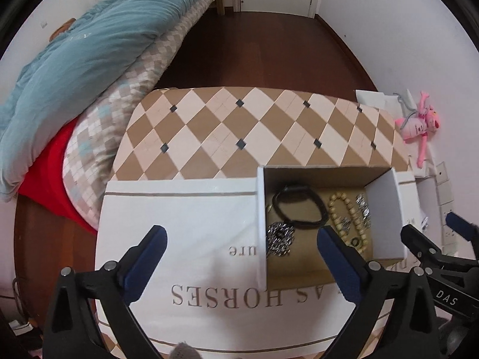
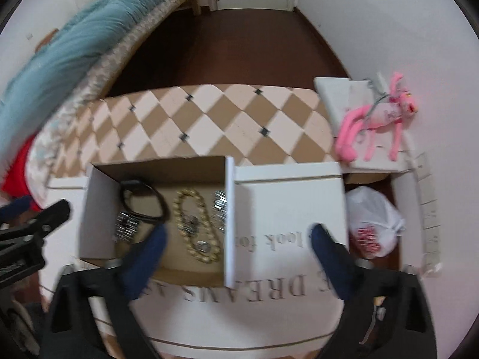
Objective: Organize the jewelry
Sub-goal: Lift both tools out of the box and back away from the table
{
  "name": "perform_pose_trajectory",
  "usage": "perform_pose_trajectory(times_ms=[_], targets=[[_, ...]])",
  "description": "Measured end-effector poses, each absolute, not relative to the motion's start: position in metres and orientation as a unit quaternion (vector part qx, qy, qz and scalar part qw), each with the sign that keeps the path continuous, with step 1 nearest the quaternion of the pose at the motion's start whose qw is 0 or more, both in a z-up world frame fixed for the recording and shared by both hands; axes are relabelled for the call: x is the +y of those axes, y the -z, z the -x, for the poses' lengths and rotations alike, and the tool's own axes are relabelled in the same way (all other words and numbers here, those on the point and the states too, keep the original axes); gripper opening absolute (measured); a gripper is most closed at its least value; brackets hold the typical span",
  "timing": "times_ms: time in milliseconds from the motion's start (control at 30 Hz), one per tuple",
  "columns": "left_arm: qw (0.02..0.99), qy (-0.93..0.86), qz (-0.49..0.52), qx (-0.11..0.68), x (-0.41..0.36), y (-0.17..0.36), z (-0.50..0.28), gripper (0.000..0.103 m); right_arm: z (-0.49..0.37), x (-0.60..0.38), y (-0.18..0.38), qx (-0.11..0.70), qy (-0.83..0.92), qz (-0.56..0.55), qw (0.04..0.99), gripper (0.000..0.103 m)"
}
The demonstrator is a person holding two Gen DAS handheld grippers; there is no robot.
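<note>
Both tongs spread wide, gripping nothing: left tongs (image 1: pixel 241 240) over white sheet (image 1: pixel 185 224), jewelry box (image 1: pixel 323 224) just off its right fingertip; right tongs (image 2: pixel 238 236) straddling box's right wall.

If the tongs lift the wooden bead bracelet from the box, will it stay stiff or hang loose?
The bead bracelet probably hangs loose: it lies in a bent loop of separate round beads. It looks light. It touches the silver pieces beside it, so it may drag them.
</note>
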State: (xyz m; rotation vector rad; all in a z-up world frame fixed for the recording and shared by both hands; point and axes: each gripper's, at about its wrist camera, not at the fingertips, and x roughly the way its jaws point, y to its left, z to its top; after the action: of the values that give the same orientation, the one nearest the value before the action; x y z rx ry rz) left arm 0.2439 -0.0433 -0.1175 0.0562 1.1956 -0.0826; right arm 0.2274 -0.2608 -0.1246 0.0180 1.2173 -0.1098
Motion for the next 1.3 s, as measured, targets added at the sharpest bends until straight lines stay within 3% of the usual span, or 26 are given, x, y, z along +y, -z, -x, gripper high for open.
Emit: perform_pose_trajectory(times_ms=[467, 1300], targets=[[0.826, 0.042, -0.016, 0.562, -0.045, 0.109, -0.206, 0.102, -0.186, -0.263, 0.111, 0.553, 0.079, 0.0, 0.83, 0.103], [0.909, 0.031, -0.005, 0.415, -0.023, -0.068, -0.062, 0.102, -0.03, -0.238, -0.076, 0.394, 0.076, -0.011, 0.916, 0.103]])
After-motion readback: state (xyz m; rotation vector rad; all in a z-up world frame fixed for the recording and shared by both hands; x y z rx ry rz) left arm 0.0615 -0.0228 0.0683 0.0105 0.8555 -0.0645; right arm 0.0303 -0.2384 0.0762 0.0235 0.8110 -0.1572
